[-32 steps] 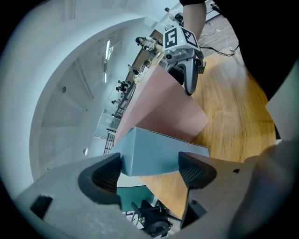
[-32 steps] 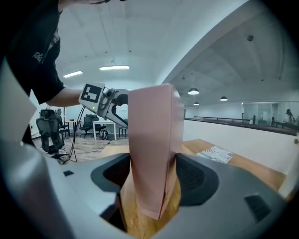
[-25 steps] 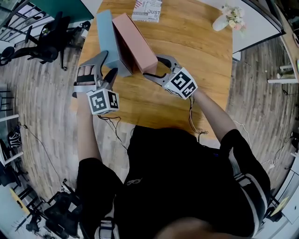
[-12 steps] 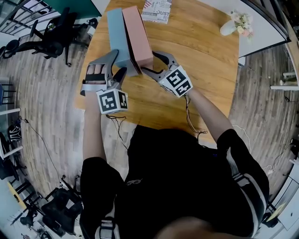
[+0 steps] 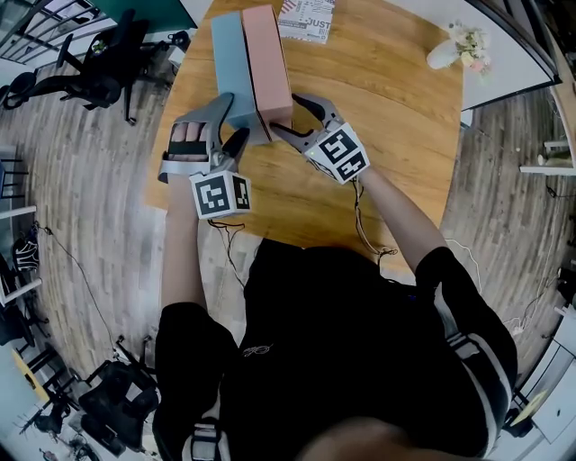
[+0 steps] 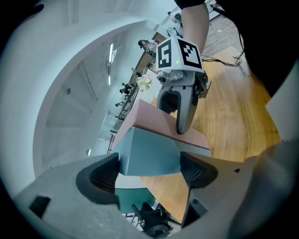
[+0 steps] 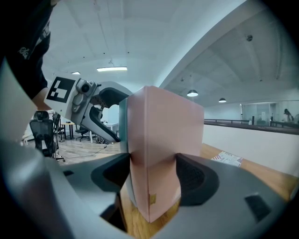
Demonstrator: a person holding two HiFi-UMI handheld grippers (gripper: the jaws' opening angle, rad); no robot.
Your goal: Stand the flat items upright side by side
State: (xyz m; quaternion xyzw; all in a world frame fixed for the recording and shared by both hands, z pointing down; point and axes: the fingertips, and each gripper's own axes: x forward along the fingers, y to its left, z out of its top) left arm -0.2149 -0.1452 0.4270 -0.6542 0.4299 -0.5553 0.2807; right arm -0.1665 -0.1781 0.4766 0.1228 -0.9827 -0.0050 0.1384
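Note:
A blue box (image 5: pixel 232 72) and a pink box (image 5: pixel 268 58) stand on edge, side by side and touching, on the round wooden table (image 5: pixel 387 135). My left gripper (image 5: pixel 232 117) is shut on the near end of the blue box (image 6: pixel 149 151), pads against both faces. My right gripper (image 5: pixel 286 115) straddles the near end of the pink box (image 7: pixel 163 130); its jaws are closing, and both pads (image 7: pixel 189 179) press on the box. In the left gripper view a finger (image 6: pixel 183 116) of the right gripper lies against the pink box (image 6: pixel 159 123). The blue box's far face is hidden.
A printed booklet (image 5: pixel 306 16) lies at the table's far edge behind the boxes. A small vase of flowers (image 5: pixel 454 49) stands at the far right. A black office chair (image 5: pixel 90 81) stands on the floor left of the table, and cables hang from the near edge.
The pink box has swung from leaning away to the right to standing parallel against the blue box. Both grippers moved slightly forward with the boxes.

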